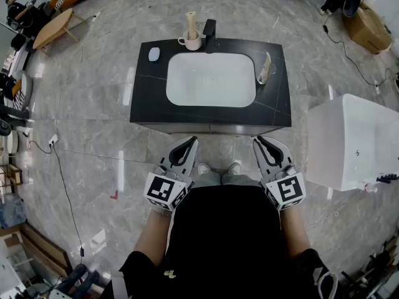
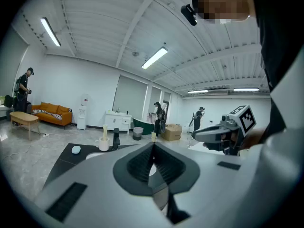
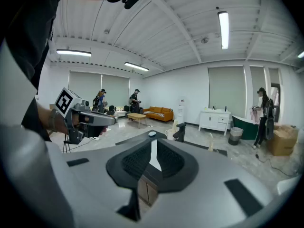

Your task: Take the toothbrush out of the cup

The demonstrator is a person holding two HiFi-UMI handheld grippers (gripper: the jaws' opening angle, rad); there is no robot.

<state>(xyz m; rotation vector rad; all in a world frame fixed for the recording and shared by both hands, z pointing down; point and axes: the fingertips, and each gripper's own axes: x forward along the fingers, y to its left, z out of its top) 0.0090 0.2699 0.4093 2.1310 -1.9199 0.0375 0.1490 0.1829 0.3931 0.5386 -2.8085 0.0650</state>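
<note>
On the black counter [image 1: 146,101], right of the sink, stands a clear glass cup [image 1: 264,75] with a pale toothbrush [image 1: 268,61] leaning in it. A white mug [image 1: 192,42] at the back holds a cream upright item [image 1: 191,21]. My left gripper [image 1: 191,141] and right gripper [image 1: 257,141] are side by side by my waist, well short of the counter, both shut and empty. In the left gripper view its closed tips [image 2: 153,144] point at the counter, with the mug [image 2: 103,144] and the right gripper [image 2: 223,129] in sight. The right gripper view shows closed tips [image 3: 153,140] and the glass cup [image 3: 210,142].
A white basin [image 1: 211,80] fills the counter's middle, with a black faucet [image 1: 209,35] behind it and a pale oval object [image 1: 154,54] at the left. A white tub [image 1: 349,142] stands to the right. Cables cross the floor, and people stand far off.
</note>
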